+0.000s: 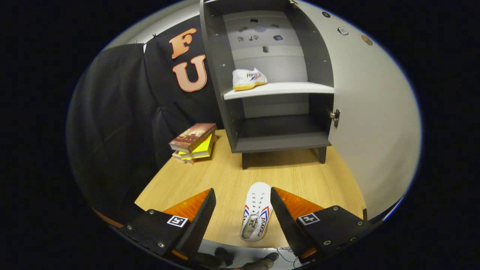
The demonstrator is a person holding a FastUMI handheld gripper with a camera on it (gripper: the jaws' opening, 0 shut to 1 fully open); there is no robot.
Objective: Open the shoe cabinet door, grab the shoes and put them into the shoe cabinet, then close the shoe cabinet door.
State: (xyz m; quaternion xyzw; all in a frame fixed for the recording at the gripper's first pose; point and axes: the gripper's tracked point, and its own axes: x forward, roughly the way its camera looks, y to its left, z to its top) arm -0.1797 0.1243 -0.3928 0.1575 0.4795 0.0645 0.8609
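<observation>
Spread wide, the gripper (243, 210) was held low over the wooden table (225, 180), and between its two fingers a white shoe (257, 215) was seen lying flat, toe pointed toward the shoe cabinet (270, 93), nothing yet pinched. The right finger (281, 213) was judged to sit close beside the shoe, perhaps touching it, while a clear gap was left on the left finger (202, 213) side. Trouble could be expected from that lopsided line-up: if the fingers were closed as they stood, the shoe might be shoved sideways or twisted rather than clamped, and a soft upper squeezed off-centre could slip out on the lift. A clip against the open door (367, 112), swung out to the right with its hinge (335, 117) showing, was also thought possible on the way in. Beyond the fingers, the cabinet was standing open: on its pale middle shelf (285, 89) a matching white shoe (248, 78) had been set near the left side, room being left beside it, and the bottom compartment (279, 129) was seen bare. Left of the cabinet, a stack of books (194, 142) was noted, well apart from the shoe.
</observation>
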